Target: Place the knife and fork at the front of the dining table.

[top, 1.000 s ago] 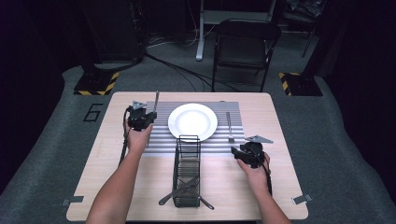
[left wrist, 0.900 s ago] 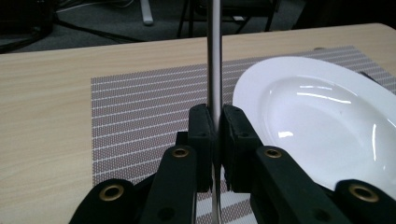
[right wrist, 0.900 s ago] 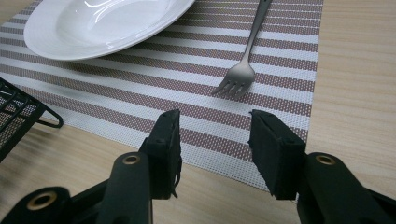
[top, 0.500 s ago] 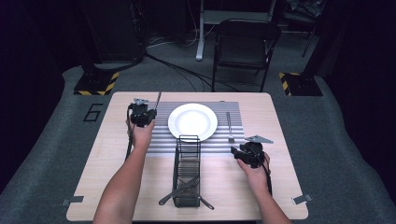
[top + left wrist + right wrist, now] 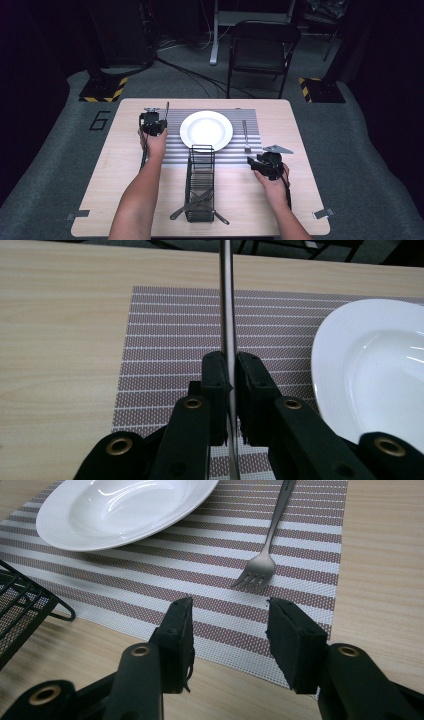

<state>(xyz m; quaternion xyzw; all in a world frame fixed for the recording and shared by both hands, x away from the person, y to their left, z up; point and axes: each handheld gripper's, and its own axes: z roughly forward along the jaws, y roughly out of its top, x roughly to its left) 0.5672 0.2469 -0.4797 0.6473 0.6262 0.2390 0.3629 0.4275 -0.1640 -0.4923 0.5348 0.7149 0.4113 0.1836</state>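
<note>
Left gripper view: slim steel knife (image 5: 226,300), woven placemat (image 5: 175,340)

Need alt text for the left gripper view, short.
The left gripper has its two black jaws shut on a thin metal utensil handle that runs straight up the frame. Below lies a striped placemat on a light wooden table, with a white plate at the right edge.
</note>
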